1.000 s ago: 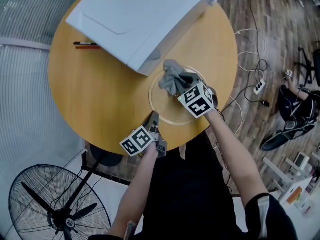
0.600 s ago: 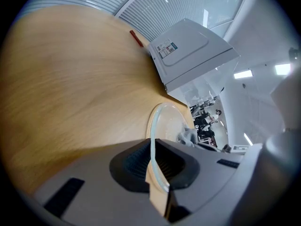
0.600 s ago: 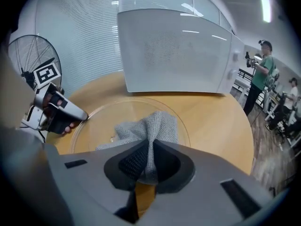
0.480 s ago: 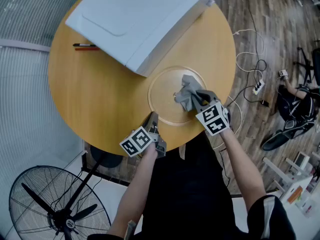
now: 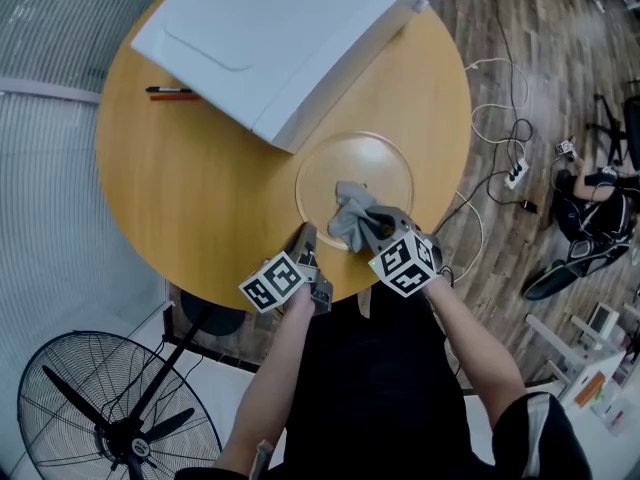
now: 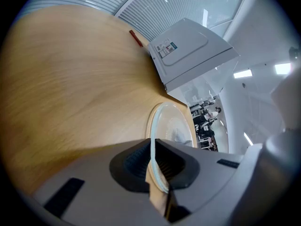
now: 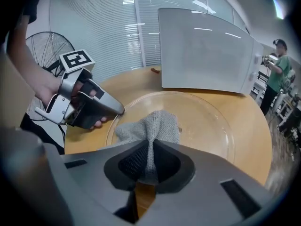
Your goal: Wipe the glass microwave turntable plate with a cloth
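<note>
Right gripper (image 7: 149,161): jaws clamped on a bunched fold of the grey cloth (image 7: 151,124), with the loose part spread on the glass ahead of the pads. Pinched this way, the fabric rather than the jaw tips meets the surface. Left gripper (image 6: 153,160): jaws closed on the near rim of the glass turntable plate (image 5: 372,166), the rim edge running between the two pads. Judgement: this grip is an anchor, so the plate does not slide or spin under the wiping load. The plate lies flat on the round wooden table (image 5: 200,178), near the edge closest to the person, with the cloth over its near portion. The white microwave (image 5: 280,38) stands just beyond the plate. A pen (image 5: 170,91) lies to the microwave's left. Judgement: wiping is in progress; the far half of the plate is uncovered.
</note>
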`<action>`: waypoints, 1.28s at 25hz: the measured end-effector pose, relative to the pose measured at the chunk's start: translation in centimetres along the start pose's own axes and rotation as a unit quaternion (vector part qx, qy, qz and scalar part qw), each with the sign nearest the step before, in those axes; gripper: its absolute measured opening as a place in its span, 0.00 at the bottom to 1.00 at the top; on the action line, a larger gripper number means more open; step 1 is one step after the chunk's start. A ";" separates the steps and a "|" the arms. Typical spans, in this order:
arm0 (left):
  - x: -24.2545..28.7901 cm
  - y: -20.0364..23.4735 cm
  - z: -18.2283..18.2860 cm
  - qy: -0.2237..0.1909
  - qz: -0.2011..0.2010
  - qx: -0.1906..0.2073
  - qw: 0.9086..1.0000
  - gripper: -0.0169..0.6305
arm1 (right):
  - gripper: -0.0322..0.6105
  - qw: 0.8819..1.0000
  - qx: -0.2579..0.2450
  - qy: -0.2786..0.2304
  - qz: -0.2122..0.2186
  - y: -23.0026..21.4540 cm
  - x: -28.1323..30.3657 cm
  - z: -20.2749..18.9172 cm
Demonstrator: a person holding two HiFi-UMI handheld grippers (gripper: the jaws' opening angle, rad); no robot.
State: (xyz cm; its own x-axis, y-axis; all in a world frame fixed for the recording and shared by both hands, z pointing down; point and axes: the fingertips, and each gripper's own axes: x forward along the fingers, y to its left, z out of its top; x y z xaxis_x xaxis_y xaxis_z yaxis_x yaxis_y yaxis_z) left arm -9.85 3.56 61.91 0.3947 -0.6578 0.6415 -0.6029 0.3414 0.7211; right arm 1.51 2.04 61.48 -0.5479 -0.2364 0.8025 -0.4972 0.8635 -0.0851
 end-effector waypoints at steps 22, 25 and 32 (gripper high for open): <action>-0.1 0.0 -0.1 -0.002 -0.004 -0.004 1.000 0.06 | 0.11 0.997 -0.014 -0.044 -0.069 -8.2 3.4 6.6; -0.1 0.0 0.0 -0.001 -0.004 -0.004 1.000 0.06 | 0.11 0.996 0.001 -0.041 -0.084 -9.4 2.7 5.9; 0.1 0.0 0.0 -0.001 -0.003 -0.004 1.000 0.06 | 0.11 0.996 0.019 -0.033 -0.085 -8.0 1.3 3.8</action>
State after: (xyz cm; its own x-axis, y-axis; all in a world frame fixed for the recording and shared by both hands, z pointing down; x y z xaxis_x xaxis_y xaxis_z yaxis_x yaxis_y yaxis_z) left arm -9.80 3.54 61.94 0.3974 -0.6607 0.6369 -0.5949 0.3430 0.7269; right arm 2.19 -6.87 60.96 -0.4965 -0.4069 0.7667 -0.6103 0.7918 0.0250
